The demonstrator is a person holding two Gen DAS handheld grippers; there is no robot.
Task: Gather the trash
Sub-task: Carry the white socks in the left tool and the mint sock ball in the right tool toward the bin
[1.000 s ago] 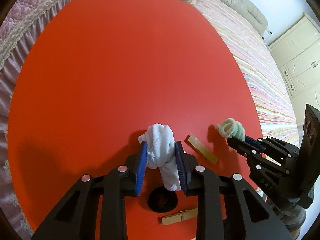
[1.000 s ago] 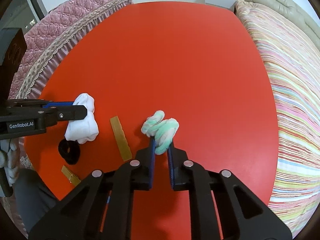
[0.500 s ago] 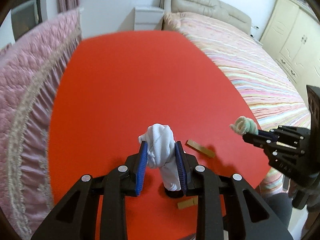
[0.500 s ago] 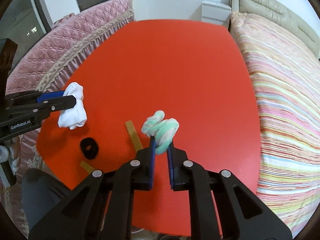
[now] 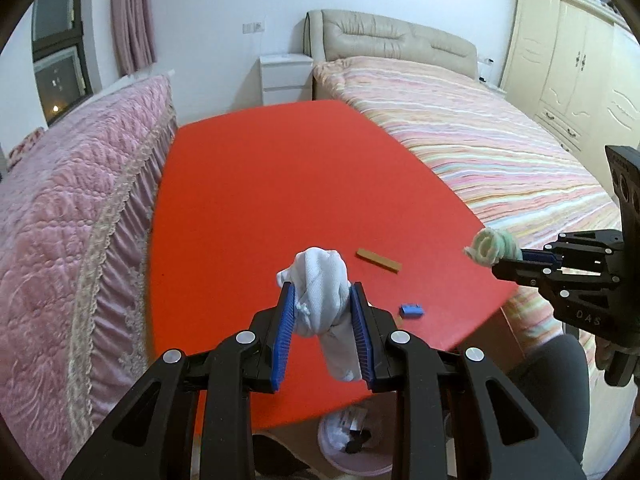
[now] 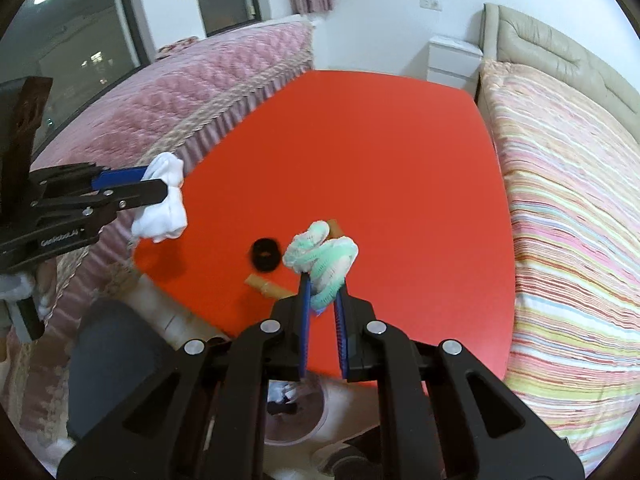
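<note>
A: Panel A, left wrist view. The left gripper (image 5: 322, 300), jaws part-closed, clamps a white cloth wad (image 5: 320, 292) clear above the red table (image 5: 260, 200). How far along is the collecting?

B: Mid-task, by my reading. Two pieces are lifted but not yet binned: the white wad, and a green-and-white wad (image 6: 324, 260) pinched in the right gripper (image 6: 322, 292), whose jaws are nearly shut on it. A pink bin (image 5: 360, 452) sits on the floor below the table's near edge, with some dark and white items already inside

A: What remains on the table?

B: A tan strip (image 5: 378, 260), a small blue piece (image 5: 412, 310), a black ring (image 6: 265, 255) and a tan clip-like piece (image 6: 266, 286), all lying near the front edge

A: Orientation of the held items?

B: The white wad's long axis runs along the fingers, its tail trailing back toward the camera and its knotted head past the fingertips. The green wad bunches at the fingertips, its narrow end tucked down between the pads; its upper lobe leans left in the right wrist view
</note>
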